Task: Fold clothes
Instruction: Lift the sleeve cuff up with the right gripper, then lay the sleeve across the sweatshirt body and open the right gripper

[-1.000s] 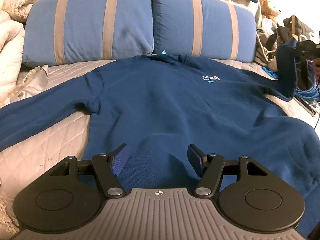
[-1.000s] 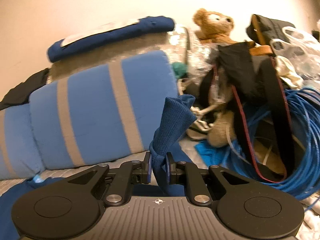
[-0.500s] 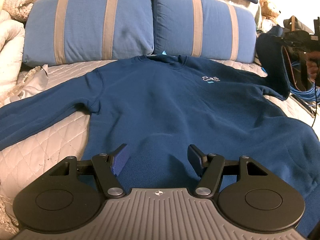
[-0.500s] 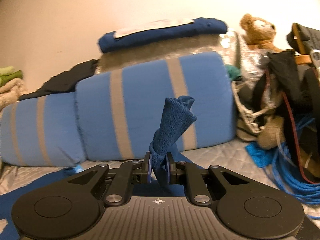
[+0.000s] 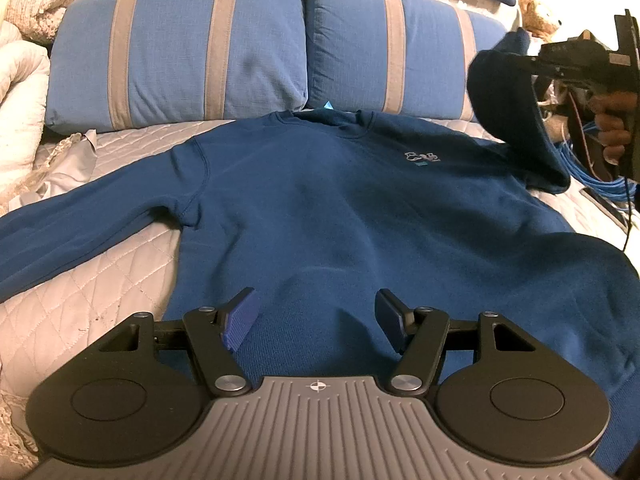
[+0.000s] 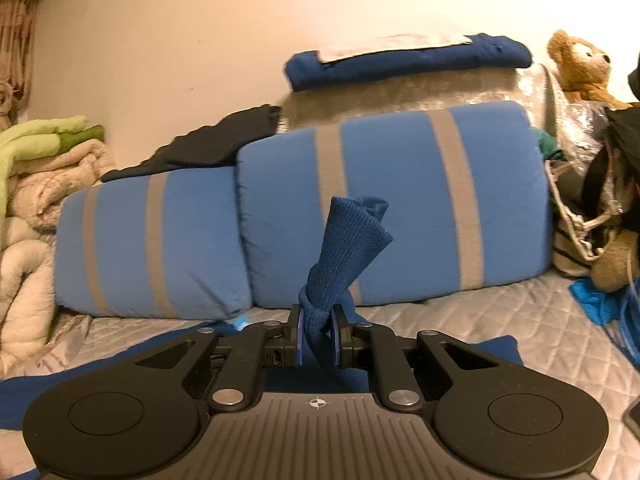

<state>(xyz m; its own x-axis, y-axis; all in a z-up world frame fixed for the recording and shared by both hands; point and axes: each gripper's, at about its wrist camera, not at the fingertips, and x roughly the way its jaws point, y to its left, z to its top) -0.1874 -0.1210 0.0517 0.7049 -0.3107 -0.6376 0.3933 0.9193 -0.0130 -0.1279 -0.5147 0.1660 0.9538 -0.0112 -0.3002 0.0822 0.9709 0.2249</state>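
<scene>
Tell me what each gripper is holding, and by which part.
The right gripper is shut on the blue sweatshirt, pinching its sleeve cuff. The left gripper is open above the sweatshirt's lower body, holding nothing.

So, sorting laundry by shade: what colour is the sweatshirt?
Dark blue sweatshirt, clearest in the left wrist view.

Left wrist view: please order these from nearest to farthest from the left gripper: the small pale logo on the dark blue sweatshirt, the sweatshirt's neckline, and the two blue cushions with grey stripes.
From the left gripper, jaws open:
1. The small pale logo, on the chest of the dark blue sweatshirt, ahead and to the right.
2. The neckline, straight ahead at the sweatshirt's top edge.
3. The two blue cushions with grey stripes, at the back behind the neckline.
</scene>
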